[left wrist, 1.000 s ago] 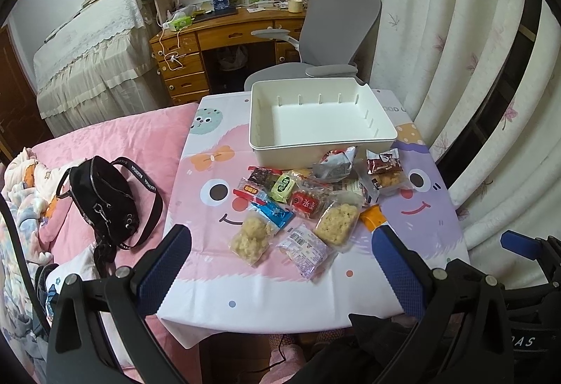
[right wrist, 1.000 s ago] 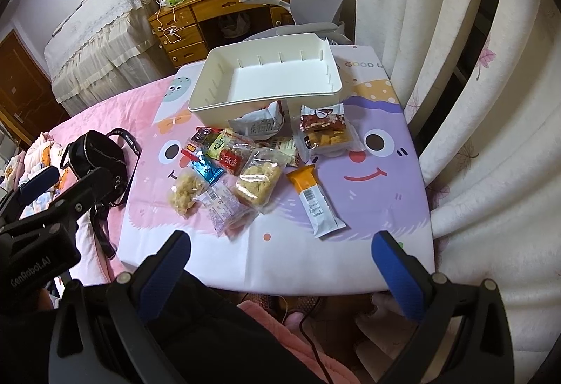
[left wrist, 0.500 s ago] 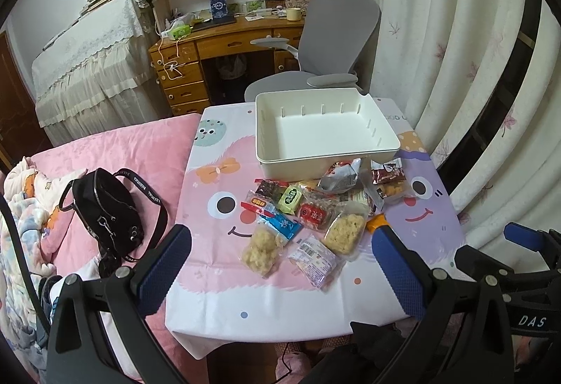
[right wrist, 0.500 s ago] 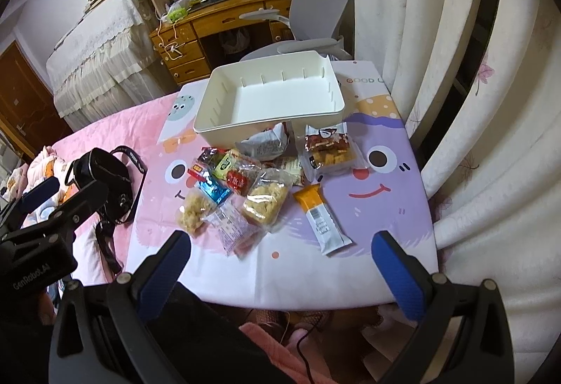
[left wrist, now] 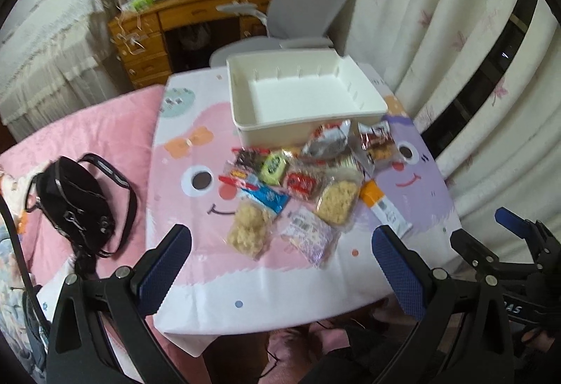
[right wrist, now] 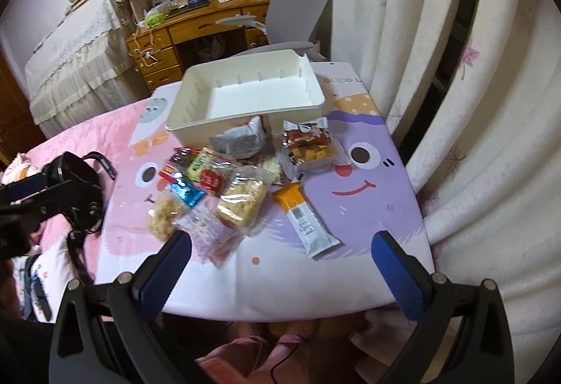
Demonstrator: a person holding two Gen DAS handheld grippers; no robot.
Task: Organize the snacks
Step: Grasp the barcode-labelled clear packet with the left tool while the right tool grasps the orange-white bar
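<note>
An empty white bin [left wrist: 366, 108] [right wrist: 245, 115] stands at the far side of a small table with a cartoon cloth [left wrist: 196, 264] [right wrist: 368, 264]. Several wrapped snacks lie in a pile in front of it: two clear packs of yellow crispy pieces [left wrist: 248, 232] [right wrist: 242, 205], a silver pouch [right wrist: 238, 140], an orange-and-white bar [left wrist: 384, 207] [right wrist: 305, 219], a red-labelled tray pack [right wrist: 308, 147]. My left gripper [left wrist: 280, 264] and right gripper [right wrist: 280, 264] both hover open above the table's near edge, holding nothing.
A black bag [left wrist: 79, 205] [right wrist: 79, 187] lies on the pink bed left of the table. Curtains [right wrist: 473, 103] hang close along the right. A grey office chair [left wrist: 312, 8] and a wooden desk [left wrist: 182, 15] stand behind the bin.
Both grippers have moved closer to the table and lower, so the snacks and bin look larger. Nothing on the table has shifted, and both stay open.
</note>
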